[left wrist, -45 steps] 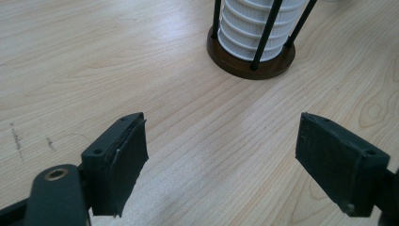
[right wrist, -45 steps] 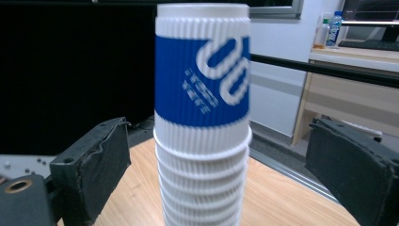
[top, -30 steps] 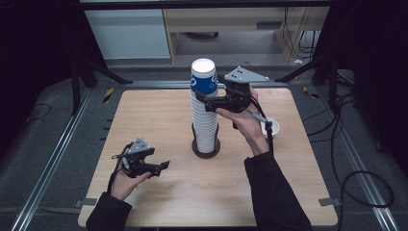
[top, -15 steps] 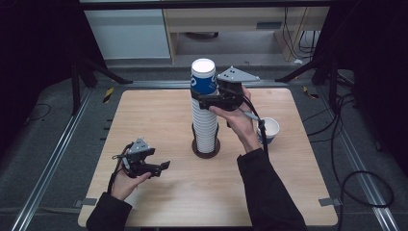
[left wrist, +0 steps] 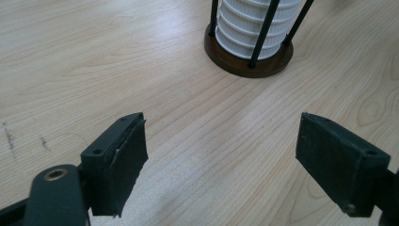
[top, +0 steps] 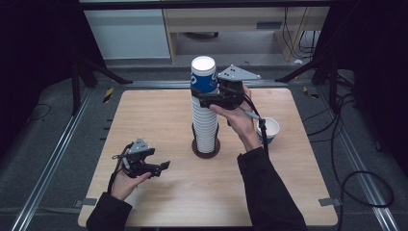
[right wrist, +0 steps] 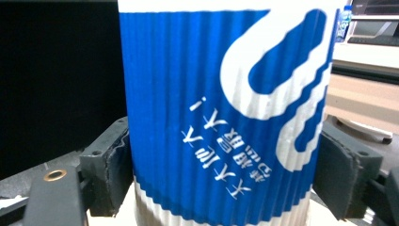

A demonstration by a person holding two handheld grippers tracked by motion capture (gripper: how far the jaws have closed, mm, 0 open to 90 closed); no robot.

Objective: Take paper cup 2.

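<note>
A tall stack of white ribbed paper cups (top: 204, 122) stands in a rod holder with a dark round base (left wrist: 244, 59) at the table's middle. The top cup (top: 203, 77) is blue and white with printed characters (right wrist: 226, 117). My right gripper (top: 205, 97) is up at the top of the stack, its two pads (right wrist: 110, 165) pressed against both sides of the top cup, shut on it. My left gripper (top: 162, 166) rests low near the table's front left, open, with bare wood between its jaws (left wrist: 221, 160).
One loose paper cup (top: 268, 129) stands upright on the table right of the stack, behind my right forearm. The wooden table (top: 144, 120) ends at metal rails on each side. Cables trail on the floor at the right.
My right gripper has moved left onto the top cup of the stack, and the loose cup at the right has come into view. The left gripper has stayed put.
</note>
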